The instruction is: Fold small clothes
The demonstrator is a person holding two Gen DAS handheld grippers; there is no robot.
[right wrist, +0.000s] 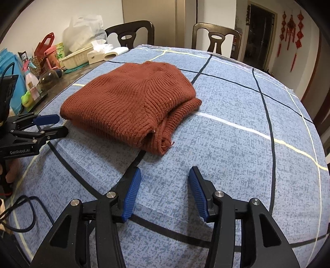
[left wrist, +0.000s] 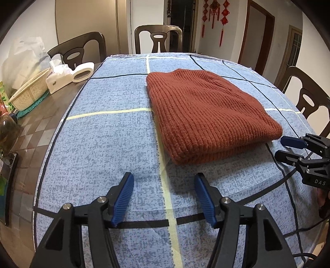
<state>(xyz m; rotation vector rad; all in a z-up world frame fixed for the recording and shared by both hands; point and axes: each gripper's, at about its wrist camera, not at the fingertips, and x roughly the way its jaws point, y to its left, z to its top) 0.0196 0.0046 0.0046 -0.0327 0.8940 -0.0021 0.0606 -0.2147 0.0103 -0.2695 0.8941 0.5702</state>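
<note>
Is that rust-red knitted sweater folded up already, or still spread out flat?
Folded. The sweater lies as a compact stack on the blue checked cloth, with doubled layers showing along its near edge.

Rust-red rib-knit sweater point(left wrist: 206, 111), one solid colour, ahead of the left gripper point(left wrist: 164, 181) and to its right. The same sweater sits ahead-left of the right gripper point(right wrist: 165, 175). Both grippers: black bodies, blue ribbed pads point(left wrist: 124, 198). Cloth point(left wrist: 103, 144) under them: mottled blue, crossed by thin black and pale yellow-white lines in a wide check. Far left of the left gripper: cream woven basket point(left wrist: 31, 92) on a teal mat point(left wrist: 31, 108), white tissue box point(left wrist: 57, 79), dark brown tabletop point(left wrist: 33, 132) with a checker pattern. Dark brown chairs point(left wrist: 158, 39) beyond the cloth. Red knot hangings point(left wrist: 214, 16) on the pale wall, upper right.
</note>
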